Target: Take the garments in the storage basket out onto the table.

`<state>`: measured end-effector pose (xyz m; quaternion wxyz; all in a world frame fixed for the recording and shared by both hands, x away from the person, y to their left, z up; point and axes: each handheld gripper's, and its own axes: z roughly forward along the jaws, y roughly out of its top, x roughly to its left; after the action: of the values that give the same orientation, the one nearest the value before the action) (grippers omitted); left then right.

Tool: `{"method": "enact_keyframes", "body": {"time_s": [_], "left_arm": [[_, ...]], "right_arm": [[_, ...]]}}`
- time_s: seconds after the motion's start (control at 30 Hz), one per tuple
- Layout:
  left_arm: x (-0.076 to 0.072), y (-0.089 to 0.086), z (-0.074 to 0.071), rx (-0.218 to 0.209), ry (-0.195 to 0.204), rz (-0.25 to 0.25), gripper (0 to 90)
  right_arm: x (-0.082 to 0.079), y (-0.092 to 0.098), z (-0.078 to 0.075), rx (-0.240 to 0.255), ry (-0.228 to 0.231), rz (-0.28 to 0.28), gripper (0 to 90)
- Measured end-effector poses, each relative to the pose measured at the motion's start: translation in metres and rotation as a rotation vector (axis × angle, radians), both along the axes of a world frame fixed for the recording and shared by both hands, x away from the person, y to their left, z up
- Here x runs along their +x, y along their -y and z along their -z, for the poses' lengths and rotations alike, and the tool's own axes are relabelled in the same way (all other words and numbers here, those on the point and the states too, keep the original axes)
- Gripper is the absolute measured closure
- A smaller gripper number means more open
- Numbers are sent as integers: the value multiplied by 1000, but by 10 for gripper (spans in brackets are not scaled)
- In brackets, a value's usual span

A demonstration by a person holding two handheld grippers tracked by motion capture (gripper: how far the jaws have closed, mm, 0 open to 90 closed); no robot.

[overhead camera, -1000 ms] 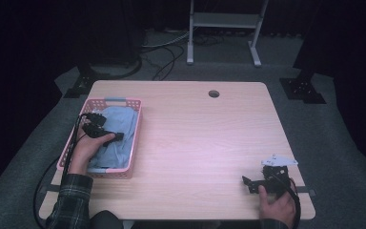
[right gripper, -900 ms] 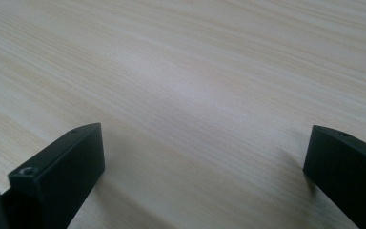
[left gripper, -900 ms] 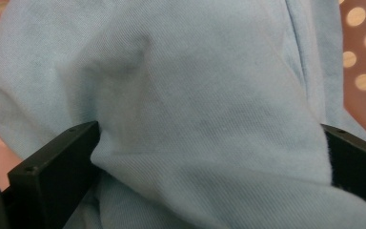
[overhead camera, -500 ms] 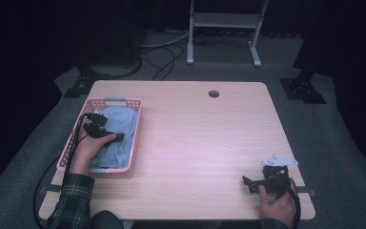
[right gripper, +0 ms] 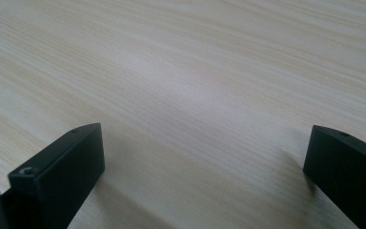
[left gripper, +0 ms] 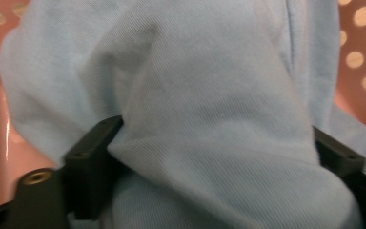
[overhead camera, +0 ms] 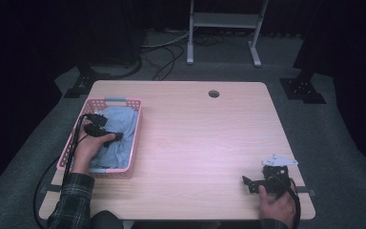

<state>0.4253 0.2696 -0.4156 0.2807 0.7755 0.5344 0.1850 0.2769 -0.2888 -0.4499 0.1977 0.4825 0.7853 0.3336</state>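
My left gripper [overhead camera: 116, 137] has just been closing on the blue cloth [left gripper: 209, 109] in the pink basket [overhead camera: 124, 101], so I should pinch a thick fold firmly before lifting, while my right gripper [overhead camera: 244, 180] rests wide open on the table [overhead camera: 205, 138].

The high view looks from above, forward and down, on the whole table [overhead camera: 209, 143]. The left gripper view sits very near the blue cloth [left gripper: 209, 109] in the pink basket [overhead camera: 136, 138], which the high view has at middle left. The right gripper view looks low along bare table wood.
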Motion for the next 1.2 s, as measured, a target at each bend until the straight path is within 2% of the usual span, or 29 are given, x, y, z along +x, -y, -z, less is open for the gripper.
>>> {"method": "enact_keyframes", "body": {"time_s": [0.3, 0.4, 0.73, 0.97, 1.2], "left_arm": [[-3, -2, -3, -34, 8, -11, 415], [-3, -2, -4, -45, 7, -17, 453], [-3, -7, -7, -85, 0, -21, 469], [-4, -11, -13, -140, -14, -18, 471], [-7, -17, -24, -200, 1, -23, 474]], "right_arm": [[0, 0, 0, 0, 0, 4, 0], [0, 0, 0, 0, 0, 4, 0], [0, 0, 0, 0, 0, 4, 0], [0, 0, 0, 0, 0, 4, 0], [0, 0, 0, 0, 0, 4, 0]]}}
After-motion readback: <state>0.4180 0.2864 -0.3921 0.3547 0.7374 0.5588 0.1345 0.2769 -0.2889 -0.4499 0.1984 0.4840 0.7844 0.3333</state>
